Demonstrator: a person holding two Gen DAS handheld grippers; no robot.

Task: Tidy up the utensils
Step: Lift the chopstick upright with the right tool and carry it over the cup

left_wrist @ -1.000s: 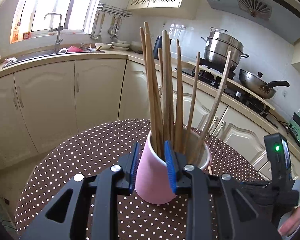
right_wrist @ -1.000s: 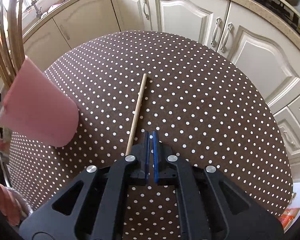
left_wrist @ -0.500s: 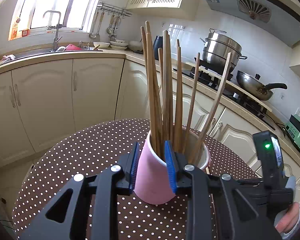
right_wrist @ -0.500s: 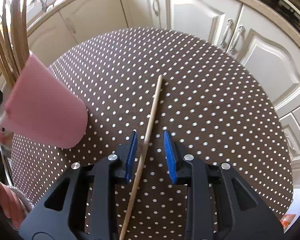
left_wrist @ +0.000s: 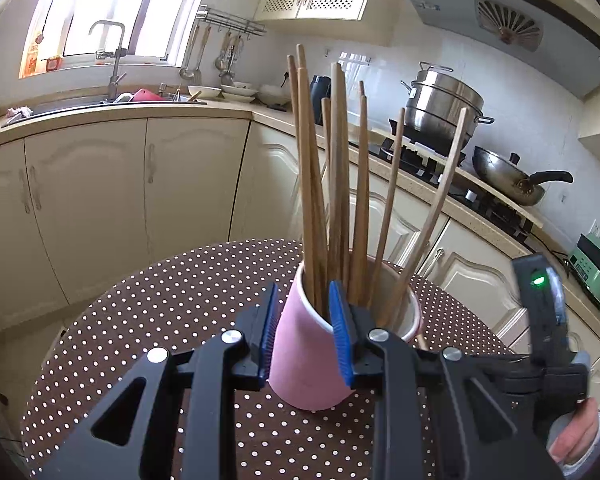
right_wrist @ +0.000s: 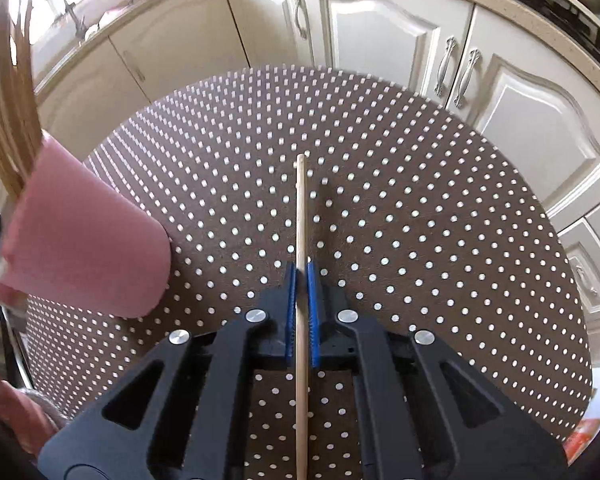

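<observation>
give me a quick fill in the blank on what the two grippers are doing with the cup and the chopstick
1. The left gripper clamps the wall of the ____ cup.
2. The right gripper is shut on one ____.
3. The table has a brown cloth with white ____.
4. The chopsticks in the cup stand ____.

Missing words: pink; chopstick; dots; upright

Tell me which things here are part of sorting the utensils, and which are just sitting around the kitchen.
Part of the job:
- loose chopstick, in the right gripper
- pink cup, clamped by the left gripper
- chopsticks standing in it

Just lying about:
- steamer pot
- wok
- faucet
- hanging ladles
</observation>
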